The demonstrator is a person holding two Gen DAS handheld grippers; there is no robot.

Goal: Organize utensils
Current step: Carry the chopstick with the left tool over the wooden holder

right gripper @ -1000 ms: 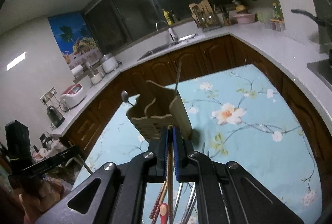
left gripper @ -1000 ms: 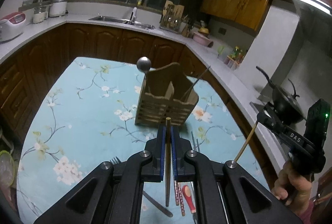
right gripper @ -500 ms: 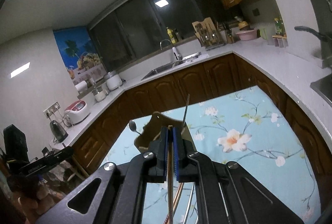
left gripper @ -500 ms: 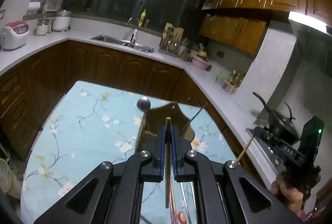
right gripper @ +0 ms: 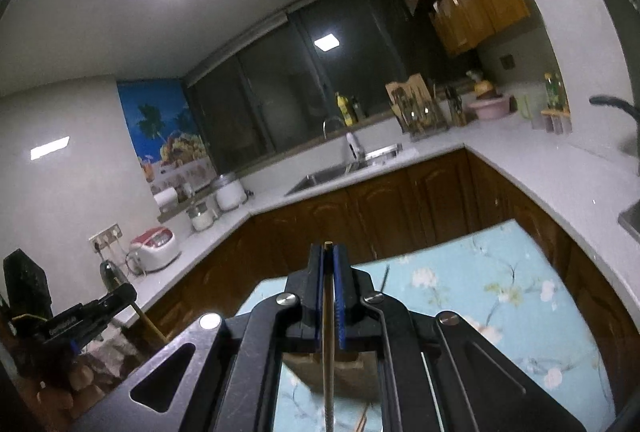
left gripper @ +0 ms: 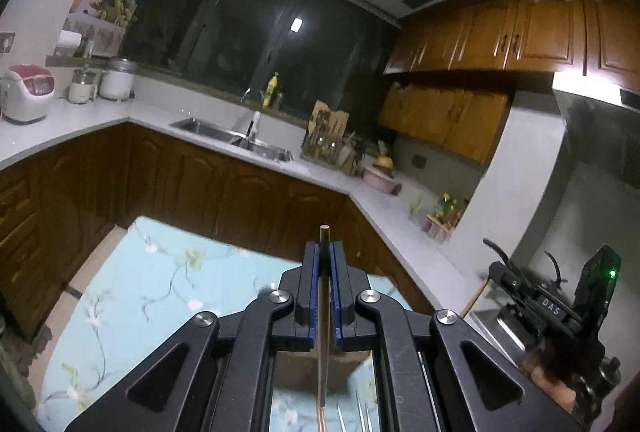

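Both grippers were clamped: left gripper (left gripper: 325, 264) held a chopstick (left gripper: 323, 344), right gripper (right gripper: 328, 264) held a second chopstick (right gripper: 328, 352), above the floral tablecloth (left gripper: 160, 296)

Two hand-held grippers (left gripper: 325, 272) (right gripper: 329, 272), two chopsticks (left gripper: 323, 336) (right gripper: 328, 348), one holder (left gripper: 312, 368).

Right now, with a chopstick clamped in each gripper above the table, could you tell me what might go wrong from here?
1. The left gripper holds its chopstick only by the top end, so the long free length below could swing and miss a slot.
2. The wooden utensil holder sits mostly hidden behind the right gripper, so aiming its chopstick is partly blind.
3. Both grippers hang close together and could bump.
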